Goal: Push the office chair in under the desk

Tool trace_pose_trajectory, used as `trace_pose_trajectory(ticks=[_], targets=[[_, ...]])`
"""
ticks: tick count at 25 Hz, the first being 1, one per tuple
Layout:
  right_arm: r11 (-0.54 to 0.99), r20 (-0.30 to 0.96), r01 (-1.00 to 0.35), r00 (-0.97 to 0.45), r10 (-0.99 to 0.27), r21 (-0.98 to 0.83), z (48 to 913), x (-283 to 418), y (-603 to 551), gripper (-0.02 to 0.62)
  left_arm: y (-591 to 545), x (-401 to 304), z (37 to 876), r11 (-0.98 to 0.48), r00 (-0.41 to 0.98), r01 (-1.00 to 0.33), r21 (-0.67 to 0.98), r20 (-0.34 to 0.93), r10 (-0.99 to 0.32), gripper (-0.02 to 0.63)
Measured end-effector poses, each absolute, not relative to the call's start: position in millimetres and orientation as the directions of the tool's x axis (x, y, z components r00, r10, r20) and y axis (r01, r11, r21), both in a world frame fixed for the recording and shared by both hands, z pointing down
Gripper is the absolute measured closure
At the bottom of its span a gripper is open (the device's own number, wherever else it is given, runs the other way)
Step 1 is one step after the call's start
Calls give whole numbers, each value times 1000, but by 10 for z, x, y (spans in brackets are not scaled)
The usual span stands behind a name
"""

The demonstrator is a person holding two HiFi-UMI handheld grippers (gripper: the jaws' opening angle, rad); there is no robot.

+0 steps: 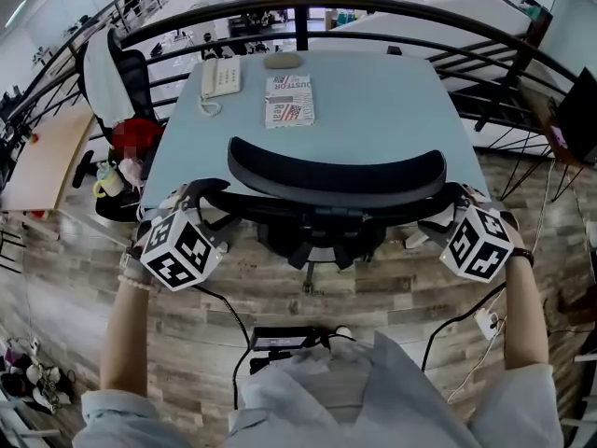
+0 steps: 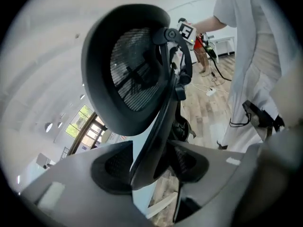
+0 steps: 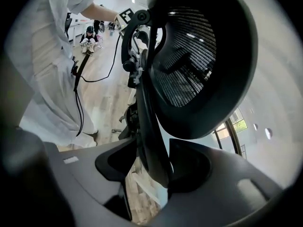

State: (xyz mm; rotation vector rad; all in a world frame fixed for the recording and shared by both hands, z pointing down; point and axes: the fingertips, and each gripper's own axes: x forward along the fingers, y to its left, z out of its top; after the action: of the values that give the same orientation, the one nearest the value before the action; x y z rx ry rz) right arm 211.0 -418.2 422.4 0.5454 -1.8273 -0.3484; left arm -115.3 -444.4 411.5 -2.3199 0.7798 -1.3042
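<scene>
The office chair (image 1: 336, 171) back is grasped by the left hand-held gripper (image 2: 150, 167) and right hand-held gripper (image 3: 154, 164), close against the surface (image 1: 392, 110)

Floor (image 1: 75, 278): grey-brown wood-look planks throughout. A black metal railing (image 1: 373, 6) curves across the far side. At the left stands a black chair (image 1: 135, 73) with a white cloth (image 1: 101, 73) over its back, and a light wooden table (image 1: 42, 157) is near it. Shoes (image 1: 23, 381) lie on the floor at the lower left. A white socket block (image 1: 489, 323) lies on the floor at the right. Windows (image 2: 87, 122) are bright with daylight. Ceiling (image 2: 42, 46): white.
</scene>
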Motion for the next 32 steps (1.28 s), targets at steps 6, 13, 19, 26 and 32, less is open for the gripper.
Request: trace_pose_trajectory(ticks=[6,13,19,26,32], targets=[[824,752,-258,-338,-566,505,4044,1981,-3994,388,-4208,-916,3747,-714,501,-415,-564,513,-697,410],[750,581,-416,-473,-662,514,3838,1642,-3860,549,-3961,-654,3576,-683,567,-539,-492,388,-727,419],[690,466,-573,-510,-723,443,3814,1443,-3761,588,-3855,-485,3505,-653,579,-620,-435,308,-755,520],[667,396,-678,-546,-739,309,3853,1337,-3693,588,-3823,-342,3619,-641,578,-666,-382,278,-767,601],[660,380,-692,-549,-745,294,3933,1252,-3694,588,-3805,-265,3727,-656,593,-653,-379,282,-754,601]])
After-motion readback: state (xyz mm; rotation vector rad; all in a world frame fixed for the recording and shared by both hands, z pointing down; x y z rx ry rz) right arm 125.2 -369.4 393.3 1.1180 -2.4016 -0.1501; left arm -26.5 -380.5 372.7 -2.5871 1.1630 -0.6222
